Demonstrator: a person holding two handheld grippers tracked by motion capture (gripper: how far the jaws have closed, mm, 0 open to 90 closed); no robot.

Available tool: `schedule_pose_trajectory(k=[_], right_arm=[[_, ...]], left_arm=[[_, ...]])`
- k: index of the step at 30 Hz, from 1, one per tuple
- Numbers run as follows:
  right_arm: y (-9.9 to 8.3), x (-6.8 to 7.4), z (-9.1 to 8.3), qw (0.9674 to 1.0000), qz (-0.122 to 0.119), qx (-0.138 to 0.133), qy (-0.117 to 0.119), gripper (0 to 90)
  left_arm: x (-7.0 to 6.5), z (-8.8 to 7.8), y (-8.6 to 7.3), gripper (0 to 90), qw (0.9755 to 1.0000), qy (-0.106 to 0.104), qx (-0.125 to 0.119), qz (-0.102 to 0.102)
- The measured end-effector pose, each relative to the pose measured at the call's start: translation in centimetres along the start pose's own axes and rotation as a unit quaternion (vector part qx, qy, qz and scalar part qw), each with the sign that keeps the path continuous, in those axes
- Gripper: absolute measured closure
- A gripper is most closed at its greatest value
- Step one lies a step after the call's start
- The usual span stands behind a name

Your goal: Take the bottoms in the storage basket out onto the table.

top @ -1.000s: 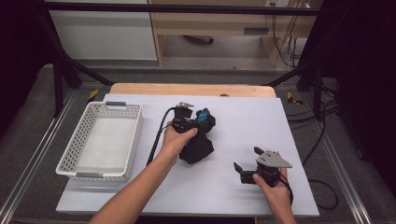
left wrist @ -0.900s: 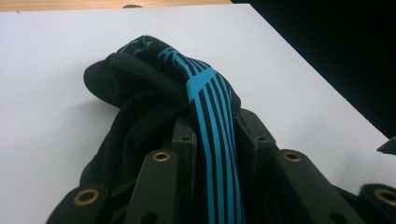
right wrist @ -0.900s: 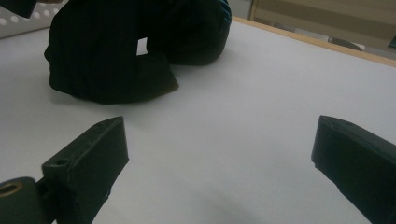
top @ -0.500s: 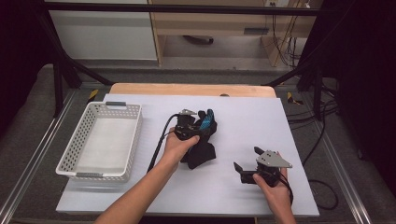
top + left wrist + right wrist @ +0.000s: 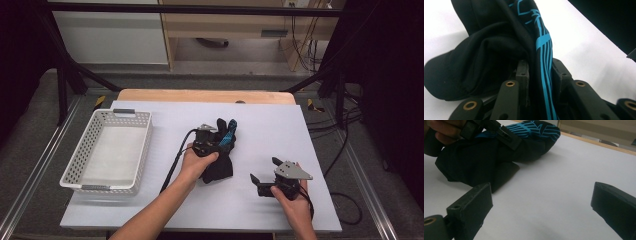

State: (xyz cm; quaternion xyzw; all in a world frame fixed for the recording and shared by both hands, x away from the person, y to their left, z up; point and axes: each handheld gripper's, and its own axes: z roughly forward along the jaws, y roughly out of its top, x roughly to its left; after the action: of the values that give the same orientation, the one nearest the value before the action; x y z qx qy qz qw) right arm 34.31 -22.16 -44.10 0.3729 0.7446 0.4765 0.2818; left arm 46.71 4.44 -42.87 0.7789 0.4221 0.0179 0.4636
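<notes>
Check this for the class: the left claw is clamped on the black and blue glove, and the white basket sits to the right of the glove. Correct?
Not quite: the white basket sits to the left of the black and blue glove, as the high view shows. The left claw is indeed clamped on it.

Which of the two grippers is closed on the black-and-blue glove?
The left gripper: its jaws pinch the glove at its blue-striped part. The right gripper rests apart on the table, jaws open and empty.
</notes>
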Motion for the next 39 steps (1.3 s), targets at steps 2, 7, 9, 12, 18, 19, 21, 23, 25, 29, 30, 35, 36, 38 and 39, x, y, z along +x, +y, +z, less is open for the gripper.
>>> schedule_pose_trajectory(k=[2, 7, 9, 12, 18, 19, 21, 23, 25, 29, 30, 35, 36, 38, 39], right_arm=[[0.0, 0.0, 0.0, 1.0000, -0.001, 0.000, 0.000, 4.1], [0.0, 0.0, -0.1, 1.0000, 0.000, -0.002, 0.001, 4.0], [0.0, 0.0, 0.0, 1.0000, 0.000, 0.000, 0.000, 4.0], [0.0, 0.0, 0.1, 1.0000, 0.002, 0.001, -0.001, 4.1], [0.0, 0.1, 0.0, 1.0000, 0.002, 0.000, -0.002, 4.1], [0.0, 0.2, 0.0, 1.0000, 0.003, 0.000, -0.002, 4.1], [0.0, 0.2, 0.0, 1.0000, 0.004, -0.001, -0.002, 4.1], [0.0, 0.1, 0.0, 1.0000, 0.003, 0.000, -0.002, 4.1], [0.0, 0.1, 0.0, 1.0000, 0.003, -0.001, -0.002, 4.1], [0.0, 0.0, 0.0, 1.0000, 0.004, -0.001, -0.003, 4.1], [0.0, 0.1, 0.0, 1.0000, 0.004, -0.001, -0.003, 4.1], [-0.1, 0.1, -0.1, 1.0000, 0.005, -0.001, -0.004, 4.1], [-0.1, 0.1, -0.1, 1.0000, 0.005, 0.000, -0.004, 4.1], [-0.1, 0.1, -0.1, 1.0000, 0.005, -0.001, -0.005, 4.0], [-0.1, 0.1, -0.1, 1.0000, 0.005, -0.001, -0.004, 4.1]], left_arm=[[0.2, 0.1, -0.5, 70.9, 1.0000, 0.003, 0.001, -0.004], [0.5, 0.0, -0.9, 71.0, 0.9999, 0.004, -0.004, -0.009], [0.7, 0.0, -0.9, 71.0, 0.9999, 0.006, -0.003, -0.008], [0.7, 0.1, -0.9, 70.9, 1.0000, 0.009, -0.001, -0.003], [0.9, -0.3, -1.2, 70.5, 0.9996, 0.027, 0.001, 0.003], [0.9, -0.4, -1.3, 70.5, 0.9995, 0.031, -0.002, 0.001], [1.3, -0.4, -1.4, 70.4, 0.9995, 0.030, -0.004, -0.010], [1.6, -0.4, -1.4, 70.3, 0.9996, 0.025, -0.003, -0.010], [1.7, -0.5, -1.4, 70.2, 0.9997, 0.022, -0.003, -0.007], [1.6, -0.6, -1.4, 70.2, 0.9994, 0.034, -0.001, 0.007], [1.6, -0.6, -1.4, 70.2, 0.9993, 0.036, -0.001, 0.008], [1.7, -0.5, -1.5, 68.5, 0.9995, 0.029, 0.002, 0.010], [1.6, -0.5, -1.5, 67.9, 0.9995, 0.029, 0.001, 0.013], [1.5, -0.6, -1.4, 66.1, 0.9994, 0.029, -0.004, 0.020], [1.5, -0.7, -1.4, 64.3, 0.9992, 0.031, -0.005, 0.024]])
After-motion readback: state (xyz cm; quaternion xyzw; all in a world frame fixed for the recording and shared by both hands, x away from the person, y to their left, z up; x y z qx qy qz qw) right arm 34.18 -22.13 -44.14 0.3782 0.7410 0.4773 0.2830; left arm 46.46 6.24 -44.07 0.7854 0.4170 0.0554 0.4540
